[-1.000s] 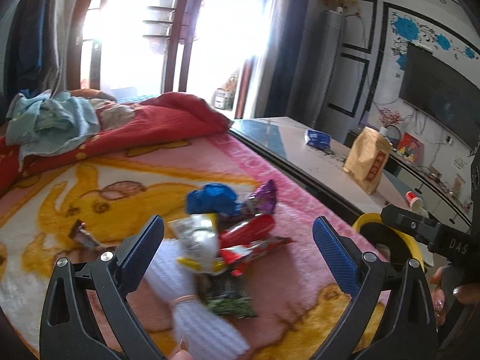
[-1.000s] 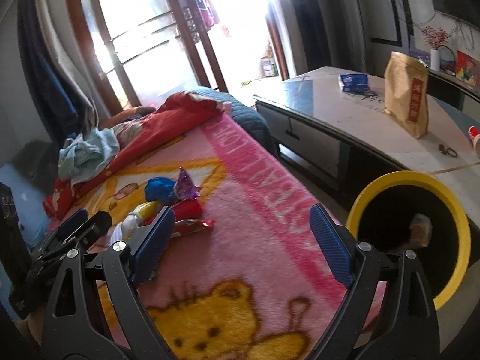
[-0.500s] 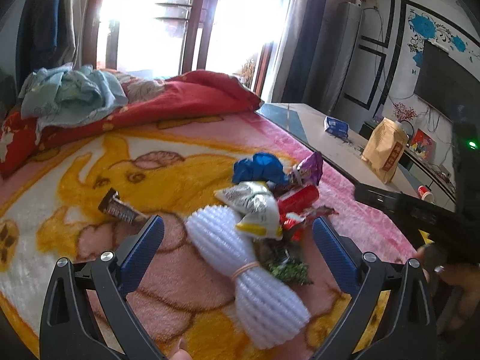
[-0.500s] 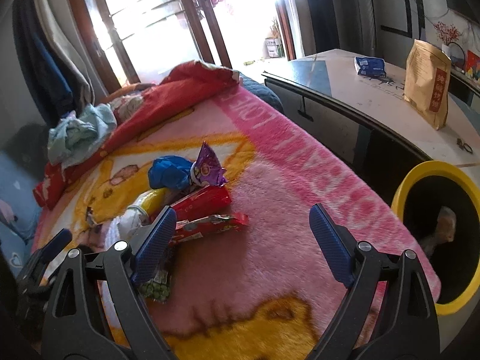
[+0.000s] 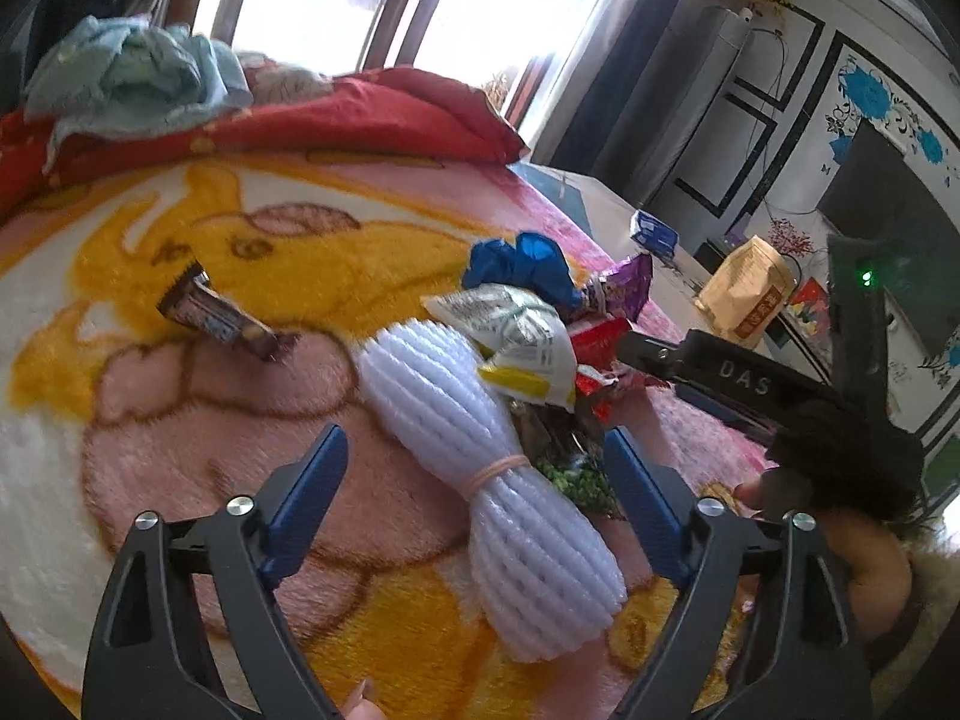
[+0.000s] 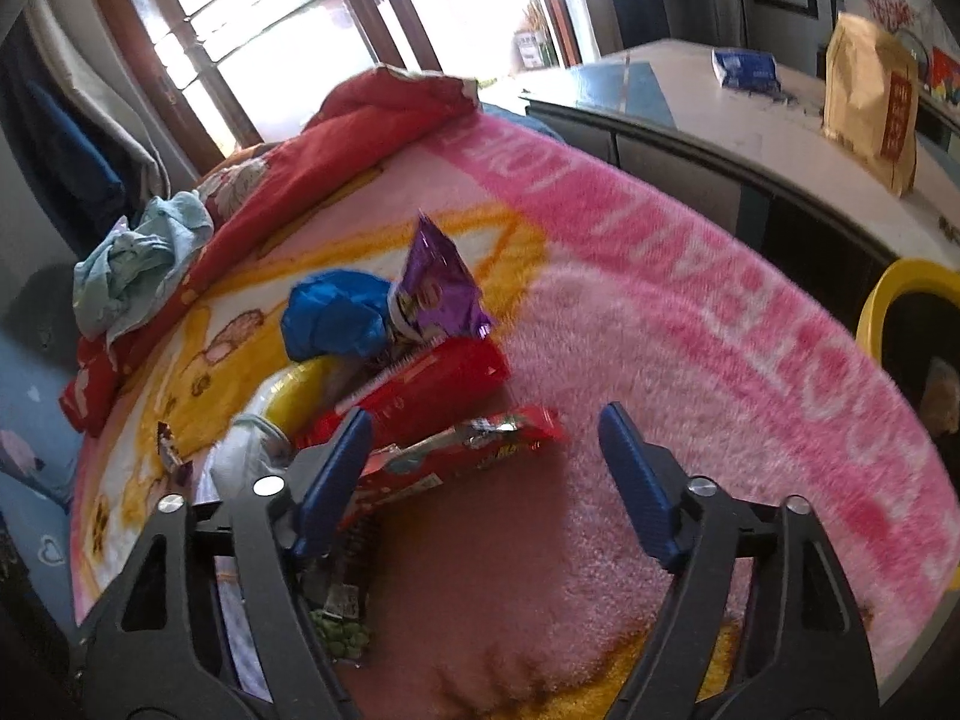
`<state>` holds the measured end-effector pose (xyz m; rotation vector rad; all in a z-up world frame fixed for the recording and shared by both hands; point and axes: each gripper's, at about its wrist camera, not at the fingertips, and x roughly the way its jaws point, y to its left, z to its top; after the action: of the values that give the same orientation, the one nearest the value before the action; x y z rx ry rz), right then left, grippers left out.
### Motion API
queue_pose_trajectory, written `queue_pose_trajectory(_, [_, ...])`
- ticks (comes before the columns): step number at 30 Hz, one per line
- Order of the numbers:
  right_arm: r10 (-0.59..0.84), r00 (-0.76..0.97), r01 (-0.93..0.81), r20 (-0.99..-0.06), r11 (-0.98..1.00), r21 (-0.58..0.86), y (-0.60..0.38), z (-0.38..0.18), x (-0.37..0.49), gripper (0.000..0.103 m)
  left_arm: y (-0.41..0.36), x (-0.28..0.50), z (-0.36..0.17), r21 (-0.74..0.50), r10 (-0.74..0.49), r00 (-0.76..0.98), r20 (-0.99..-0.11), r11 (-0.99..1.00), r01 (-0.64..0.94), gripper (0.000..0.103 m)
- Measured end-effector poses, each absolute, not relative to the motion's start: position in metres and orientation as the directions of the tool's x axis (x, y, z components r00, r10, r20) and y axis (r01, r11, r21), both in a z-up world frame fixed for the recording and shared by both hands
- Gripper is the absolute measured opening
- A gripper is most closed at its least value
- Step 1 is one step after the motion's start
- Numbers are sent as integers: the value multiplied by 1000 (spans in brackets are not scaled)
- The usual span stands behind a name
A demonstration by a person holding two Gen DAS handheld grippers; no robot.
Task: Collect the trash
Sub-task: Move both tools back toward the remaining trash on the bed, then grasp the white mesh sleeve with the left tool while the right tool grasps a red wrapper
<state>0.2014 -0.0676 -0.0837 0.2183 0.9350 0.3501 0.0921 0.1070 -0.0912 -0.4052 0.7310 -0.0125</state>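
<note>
A heap of trash lies on a pink and yellow blanket (image 5: pixel 150 396). In the left wrist view my left gripper (image 5: pixel 474 516) is open, its jaws on either side of a white foam net bundle (image 5: pixel 480 468) tied with a rubber band. Behind it lie a white and yellow wrapper (image 5: pixel 522 342), a blue bag (image 5: pixel 522 261), a purple wrapper (image 5: pixel 627 285) and a brown candy bar wrapper (image 5: pixel 216 315). My right gripper (image 6: pixel 486 474) is open over a flat red wrapper (image 6: pixel 474 444); a red packet (image 6: pixel 432 384) lies behind it.
A yellow-rimmed black bin (image 6: pixel 900 312) stands at the right beside the bed. A white table (image 6: pixel 750 114) holds a brown paper bag (image 6: pixel 870 102) and a blue packet (image 6: pixel 744 69). Red bedding (image 5: pixel 360 114) and light blue clothes (image 5: pixel 138 78) lie at the back.
Both grippers have moved in closer to the trash heap. The left now straddles the foam net; the right has swung from the bin side to the red wrappers.
</note>
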Motion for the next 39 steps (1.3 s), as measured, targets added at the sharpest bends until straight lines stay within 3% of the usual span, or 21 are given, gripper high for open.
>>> queue_pose_trajectory(7, [392,515,-181,-762,919,351,-79,-100,200,33,97,95,-106,-401,-212,709,-673,910,-108,66])
queue_pose_trajectory(13, [411,504,-190,-760,911,367,-92,-100,201,16,97,96,-110,-423,-233,698,-677,899,-110,48])
queue_pose_trajectory(23, [422,502,-234,-755,907,351,-99,-95,192,11,104,89,-106,-438,-242,705,-666,893,-107,34])
queue_pose_trajectory(39, [431,515,-276,-740,902,333,-104,-79,184,11,130,64,-98,-473,-239,704,-668,867,-155,37])
